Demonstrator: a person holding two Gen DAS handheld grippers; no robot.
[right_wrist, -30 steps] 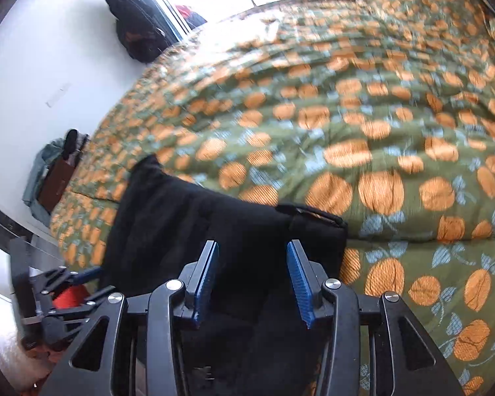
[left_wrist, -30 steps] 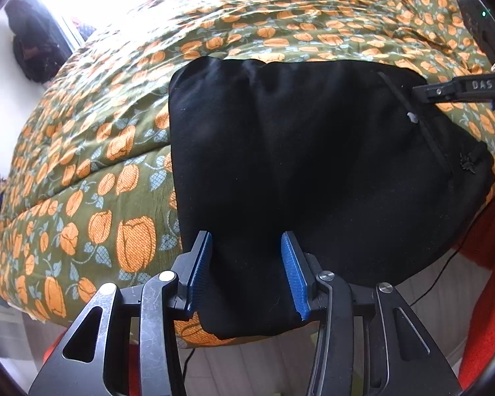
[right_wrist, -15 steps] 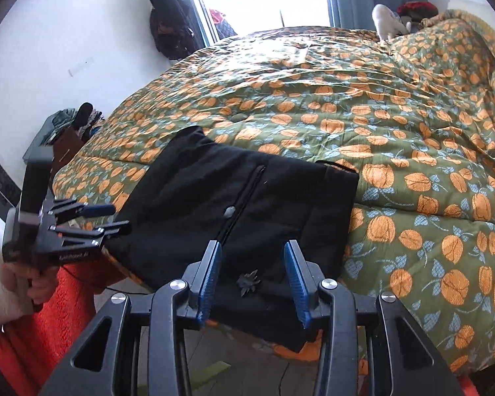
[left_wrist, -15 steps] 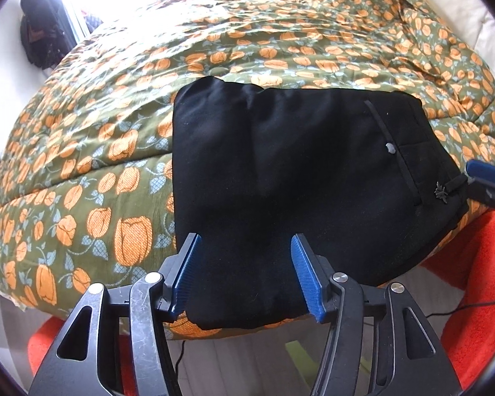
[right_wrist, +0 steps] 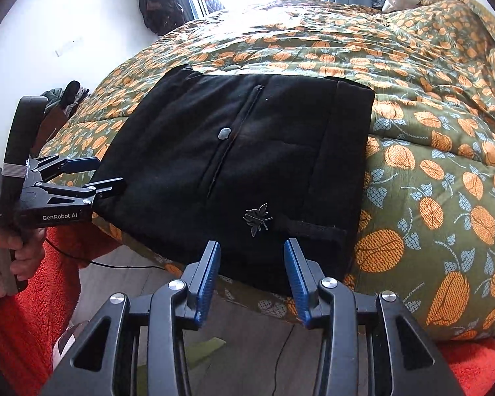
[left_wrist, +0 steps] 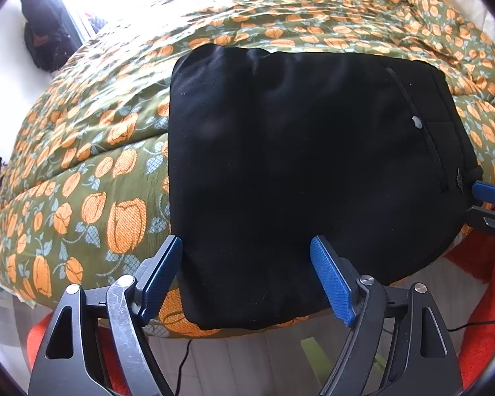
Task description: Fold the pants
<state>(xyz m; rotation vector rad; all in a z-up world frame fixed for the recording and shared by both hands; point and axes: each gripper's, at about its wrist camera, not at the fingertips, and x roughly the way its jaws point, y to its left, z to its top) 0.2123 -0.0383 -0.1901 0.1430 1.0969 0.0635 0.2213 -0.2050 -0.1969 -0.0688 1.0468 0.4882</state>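
Note:
The black pants (left_wrist: pixel 290 151) lie folded into a compact rectangle at the near edge of the bed, also in the right wrist view (right_wrist: pixel 247 151), with a grey button (right_wrist: pixel 224 133) and a small metal insect charm (right_wrist: pixel 256 218) on top. My left gripper (left_wrist: pixel 247 274) is open and empty, just short of the fold's near left edge. It also shows in the right wrist view (right_wrist: pixel 95 175), beside the pants' left edge. My right gripper (right_wrist: pixel 251 270) is open and empty, just off the near edge by the waistband, and its fingertips (left_wrist: pixel 491 194) show at the right in the left wrist view.
The bed wears a green quilt with orange flowers (right_wrist: pixel 429 132). An orange fleece (right_wrist: pixel 26 297) hangs below at my side. A wood floor with a black cable (right_wrist: pixel 280 356) lies under the bed edge. A dark bag (right_wrist: pixel 158 3) hangs by the bright window.
Both grippers have pulled back from the folded pants toward the bed's near edge. The left gripper's jaws have opened wider. The pants lie still.

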